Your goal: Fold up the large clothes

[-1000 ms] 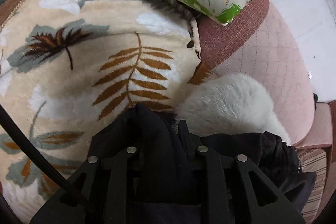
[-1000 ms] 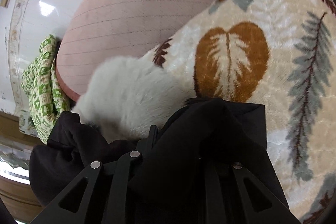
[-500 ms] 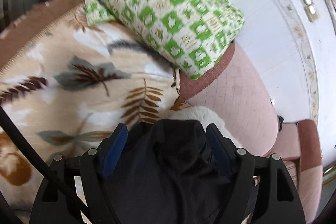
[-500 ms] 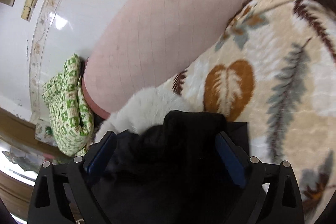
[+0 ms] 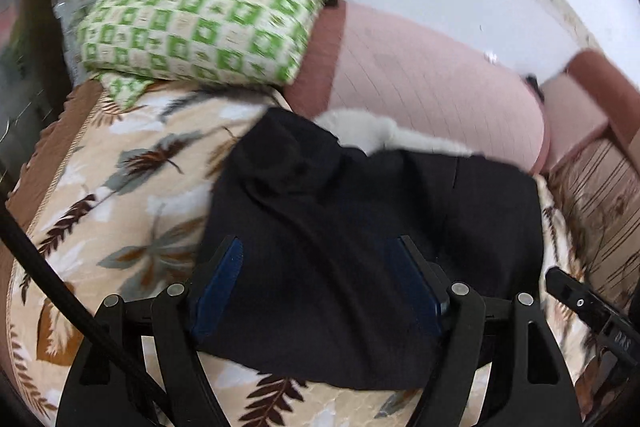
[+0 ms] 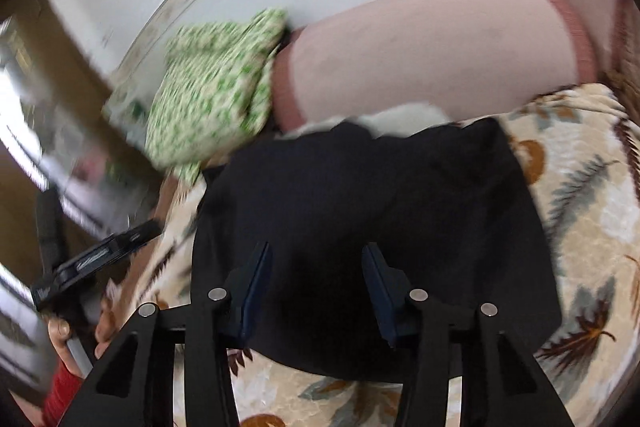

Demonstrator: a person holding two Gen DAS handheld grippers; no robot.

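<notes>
Left wrist view, folded black garment [image 5: 360, 227], long axis left-right

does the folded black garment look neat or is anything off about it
Mostly neat, with one flaw. The black garment lies folded on the leaf-print blanket, but its far edge is bunched and uneven, and white fleecy lining sticks out there against the pink cushion. Both claws are open above it.

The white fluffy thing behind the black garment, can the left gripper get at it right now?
Probably yes, with a reach. The left gripper is open with nothing clamped, and the white fluffy thing peeks out past the black garment, against the pink cushion. Only the garment covers its near part.
</notes>
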